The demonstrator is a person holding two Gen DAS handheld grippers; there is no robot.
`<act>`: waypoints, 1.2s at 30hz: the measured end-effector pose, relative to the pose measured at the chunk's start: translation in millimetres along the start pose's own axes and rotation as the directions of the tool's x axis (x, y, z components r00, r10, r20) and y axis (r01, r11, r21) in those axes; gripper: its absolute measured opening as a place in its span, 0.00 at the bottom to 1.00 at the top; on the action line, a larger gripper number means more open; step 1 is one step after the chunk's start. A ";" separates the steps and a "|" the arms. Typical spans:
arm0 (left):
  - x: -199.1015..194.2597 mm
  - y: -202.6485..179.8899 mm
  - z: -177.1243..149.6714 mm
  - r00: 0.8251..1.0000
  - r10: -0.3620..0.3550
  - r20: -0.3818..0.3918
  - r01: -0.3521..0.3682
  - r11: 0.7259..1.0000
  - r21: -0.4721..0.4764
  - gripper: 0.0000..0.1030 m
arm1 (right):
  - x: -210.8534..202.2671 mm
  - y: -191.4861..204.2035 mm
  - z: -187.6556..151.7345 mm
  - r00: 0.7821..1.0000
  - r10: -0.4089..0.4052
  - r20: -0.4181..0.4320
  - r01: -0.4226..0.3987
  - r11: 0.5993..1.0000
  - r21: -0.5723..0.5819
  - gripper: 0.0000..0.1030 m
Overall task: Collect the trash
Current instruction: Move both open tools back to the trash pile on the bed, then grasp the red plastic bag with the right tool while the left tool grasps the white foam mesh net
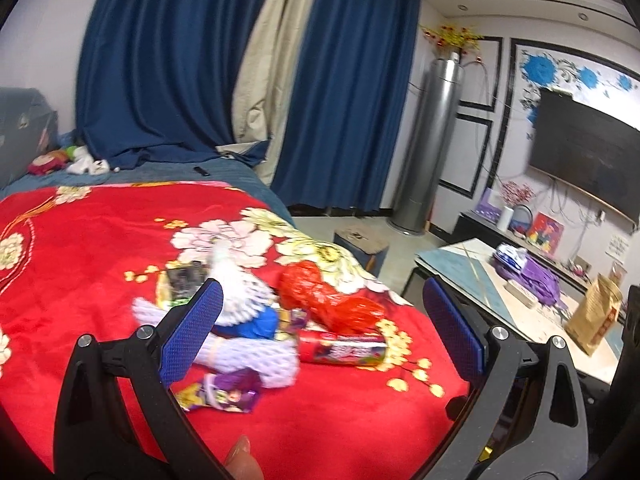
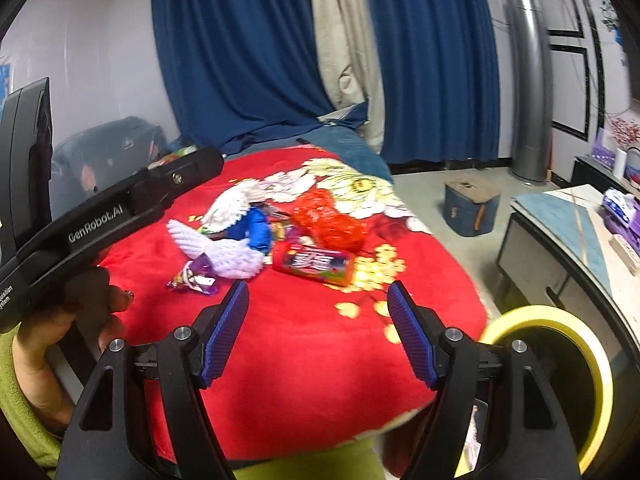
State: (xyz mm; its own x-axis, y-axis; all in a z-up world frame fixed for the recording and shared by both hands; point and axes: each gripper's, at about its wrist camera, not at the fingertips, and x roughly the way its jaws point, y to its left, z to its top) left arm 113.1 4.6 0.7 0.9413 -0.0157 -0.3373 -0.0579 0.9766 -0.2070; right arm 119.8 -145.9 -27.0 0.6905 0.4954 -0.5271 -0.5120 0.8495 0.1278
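Note:
A pile of trash lies on the red floral blanket [image 1: 100, 264] [image 2: 304, 340]: a red plastic bag [image 1: 324, 296] [image 2: 330, 220], a red snack tube [image 1: 342, 350] [image 2: 314, 262], white foam netting [image 1: 240, 300] [image 2: 224, 252], a blue wrapper [image 1: 260, 322] [image 2: 256, 228] and a purple candy wrapper [image 1: 224, 394] [image 2: 196, 278]. My left gripper [image 1: 322, 320] is open, just above and short of the pile. My right gripper [image 2: 318, 312] is open and empty, hovering nearer the bed's front edge. The left gripper's body [image 2: 120, 212] shows at the left of the right wrist view.
A yellow-rimmed bin [image 2: 560, 380] stands at the bed's right. A coffee table [image 1: 480, 276] [image 2: 560, 232] carries purple bags and a brown paper bag [image 1: 596, 312]. A blue stool [image 1: 360, 248] [image 2: 470, 208] sits on the floor. Blue curtains [image 1: 180, 60] hang behind.

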 end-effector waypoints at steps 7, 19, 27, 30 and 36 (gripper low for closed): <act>10.8 40.5 4.4 0.997 0.064 -0.030 -0.066 0.995 -0.070 0.89 | 30.6 4.6 9.5 0.999 0.007 -0.036 -0.007 1.000 0.005 0.67; 48.2 73.8 4.7 0.985 0.047 -0.167 -0.068 0.990 -0.122 0.83 | 97.6 -22.5 36.7 0.996 -0.033 -0.088 0.039 0.997 0.073 0.67; 71.9 63.6 3.4 0.972 0.021 -0.236 -0.043 0.995 -0.086 0.71 | 130.5 -42.4 45.4 0.991 -0.031 -0.131 0.049 0.990 0.135 0.66; 79.5 63.7 0.9 0.965 0.031 -0.261 -0.054 0.995 -0.083 0.67 | 140.8 -47.5 45.5 0.987 -0.024 -0.157 0.048 0.987 0.152 0.59; 86.3 68.4 -4.3 0.955 0.034 -0.294 -0.064 0.994 -0.094 0.58 | 153.3 -58.6 40.9 0.983 0.025 -0.181 0.013 0.978 0.208 0.28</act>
State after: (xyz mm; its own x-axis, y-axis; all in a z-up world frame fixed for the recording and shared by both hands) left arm 188.9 69.1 -46.5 0.7991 -0.0452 -0.5995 -0.1490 0.9511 -0.2704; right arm 276.6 -112.4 -81.0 0.5735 0.4755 -0.6671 -0.3853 0.8752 0.2926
